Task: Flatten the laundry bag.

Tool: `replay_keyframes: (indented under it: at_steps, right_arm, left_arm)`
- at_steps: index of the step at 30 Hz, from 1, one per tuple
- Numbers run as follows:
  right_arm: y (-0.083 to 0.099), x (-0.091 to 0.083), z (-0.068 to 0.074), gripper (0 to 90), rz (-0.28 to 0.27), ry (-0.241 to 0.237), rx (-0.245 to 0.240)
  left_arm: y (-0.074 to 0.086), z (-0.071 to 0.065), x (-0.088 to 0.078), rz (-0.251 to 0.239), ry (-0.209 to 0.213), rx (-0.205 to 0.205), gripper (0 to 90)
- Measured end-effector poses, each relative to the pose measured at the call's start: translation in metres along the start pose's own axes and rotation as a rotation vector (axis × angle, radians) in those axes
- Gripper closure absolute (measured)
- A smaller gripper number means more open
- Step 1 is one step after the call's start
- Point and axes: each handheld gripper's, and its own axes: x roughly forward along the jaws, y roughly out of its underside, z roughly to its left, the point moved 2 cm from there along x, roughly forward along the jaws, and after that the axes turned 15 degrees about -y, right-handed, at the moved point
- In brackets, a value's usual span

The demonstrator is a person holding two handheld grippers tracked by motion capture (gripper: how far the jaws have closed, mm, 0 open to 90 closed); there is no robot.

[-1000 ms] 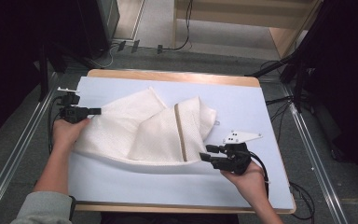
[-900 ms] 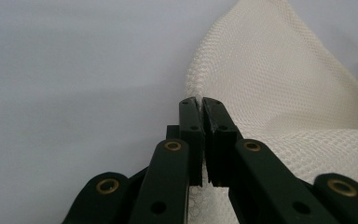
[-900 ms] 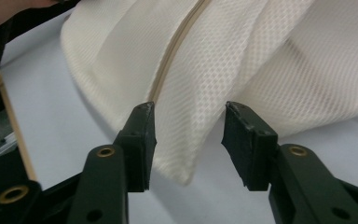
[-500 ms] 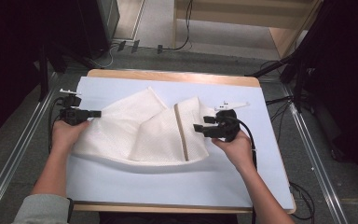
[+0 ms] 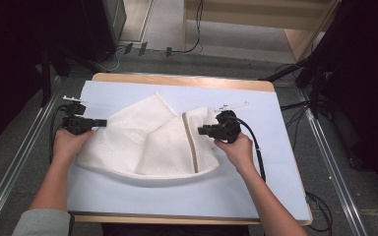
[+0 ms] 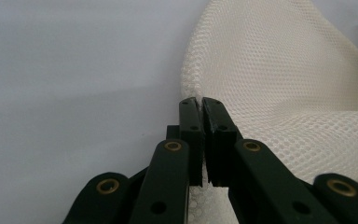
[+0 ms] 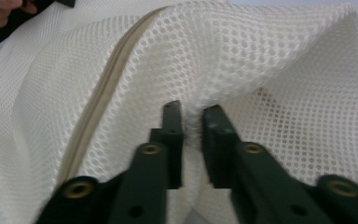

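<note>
A white mesh bag [image 5: 147,142] with a beige zipper [image 5: 191,142] lies crumpled on the pale blue table cover [image 5: 128,93]. My left gripper [image 5: 103,122] is at the bag's left edge, and its jaws [image 6: 200,100] are shut on the mesh bag [image 6: 284,84] rim. My right gripper [image 5: 200,131] is at the bag's upper right, just right of the zipper. Its jaws [image 7: 191,109] have just closed, and a raised fold of the mesh bag [image 7: 261,60] is pinched between them, beside the zipper [image 7: 107,88].
The cover lies on a wooden table [image 5: 177,78] with bare cover in front of and to the right of the bag. Metal rails [image 5: 24,157] and cables [image 5: 295,105] run along the floor on both sides. The other hand [image 7: 0,11] shows far off.
The right gripper moved from the bag's near right edge away from me to the fold beside the zipper top, and its jaws closed on the mesh. The left gripper kept still.
</note>
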Motion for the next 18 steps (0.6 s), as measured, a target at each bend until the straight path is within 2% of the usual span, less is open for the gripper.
replay_keyframes:
  at_steps: [2,7,12,18]
  right_arm:
    - [0.002,-0.005,0.005,88.9,-0.005,-0.011,0.002]
    - [0.013,-0.025,0.02,89.0,-0.024,-0.002,-0.015]
    - [0.036,-0.046,0.039,88.8,-0.038,-0.005,-0.016]
    - [0.066,-0.057,0.06,88.4,-0.036,-0.004,-0.025]
  left_arm:
    - [0.001,0.0,-0.002,0.001,0.0,-0.001,88.4]
    - [0.002,0.001,-0.007,-0.009,-0.005,-0.005,88.6]
    - [0.006,0.005,-0.014,-0.014,-0.025,-0.015,88.7]
    - [0.005,0.007,-0.015,-0.03,-0.053,-0.025,88.7]
